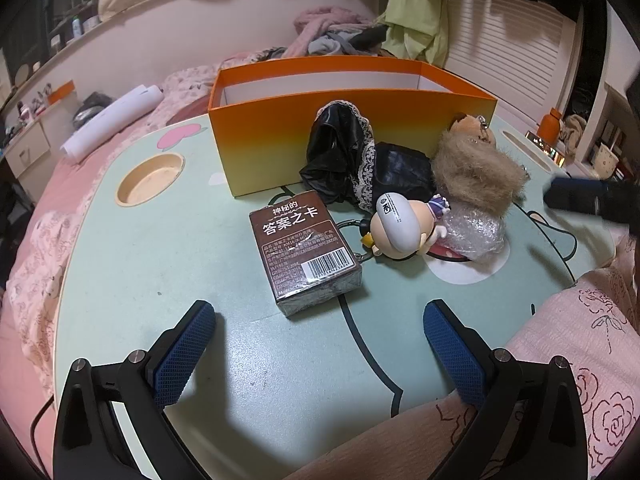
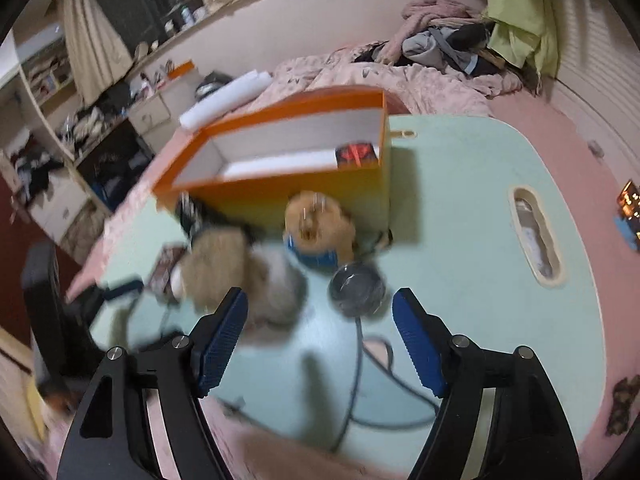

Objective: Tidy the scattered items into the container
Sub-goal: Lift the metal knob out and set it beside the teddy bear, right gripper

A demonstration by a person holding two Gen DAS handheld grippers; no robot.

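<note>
Left wrist view: the left gripper point(image 1: 320, 354) hangs with its blue fingers point(image 1: 184, 356) spread wide and nothing between them. Just ahead of the fingertips lies the brown card box point(image 1: 306, 254), shrink-wrapped, likely stiff and a bit slick, best taken across its narrow sides. Beyond it sit a big-headed figurine point(image 1: 396, 226), hard and probably fragile at its small parts, a wad of bubble wrap point(image 1: 474, 234), a furry plush point(image 1: 480, 172) and a black lace-trimmed cloth point(image 1: 356, 160), all soft and light, easy to pinch anywhere. The orange container point(image 1: 256, 144) stands farthest ahead, open-topped, with the cloth and plush right against its front wall. The pale green counter point(image 1: 160, 264) has a round cup recess ahead to the left; pink floral bedding surrounds it. Right wrist view: this picture is motion-blurred. The right gripper point(image 2: 320, 340) shows its fingers point(image 2: 418, 344) apart, fairly wide, holding nothing. A clear round ball-like item point(image 2: 356, 288) lies just past the gap, nearer the right finger; it looks smooth and may roll, so I would close across its middle. The plush point(image 2: 224, 264) and a tan soft toy point(image 2: 320, 224) sit ahead to the left and centre, against the container point(image 2: 304, 196), which already holds a small dark packet point(image 2: 356, 154) in one corner. A dark cable point(image 2: 360, 360) trails over the counter point(image 2: 460, 208) under the fingers. Cluttered shelves and piled clothes lie beyond.
</note>
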